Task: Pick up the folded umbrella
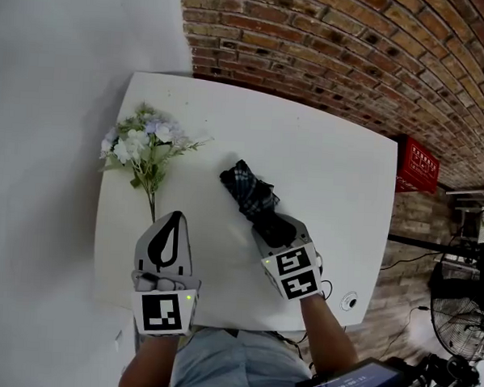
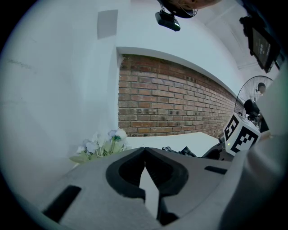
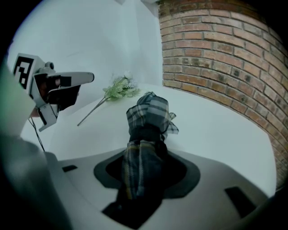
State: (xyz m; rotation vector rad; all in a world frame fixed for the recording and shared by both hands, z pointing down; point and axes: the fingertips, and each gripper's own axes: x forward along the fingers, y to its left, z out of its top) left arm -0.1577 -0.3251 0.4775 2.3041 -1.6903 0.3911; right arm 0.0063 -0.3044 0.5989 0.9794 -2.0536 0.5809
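Right gripper [image 1: 272, 229] is clamping the near end of the folded umbrella [image 1: 246, 187], which is lying on the white table [image 1: 340, 178]. Grasp looks made and the lift is not yet done. Left gripper [image 1: 172, 224] is sitting clenched and empty below the flowers [image 1: 143, 147].

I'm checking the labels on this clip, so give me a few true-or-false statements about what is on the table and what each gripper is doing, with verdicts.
1. The folded umbrella sits between the right gripper's jaws. True.
2. The left gripper holds the flowers. False: its jaws are together with nothing in them, short of the flower stem.
3. The umbrella is plain red. False: it is dark plaid.
4. The flowers lie on the white table, left of the umbrella in the head view. True.
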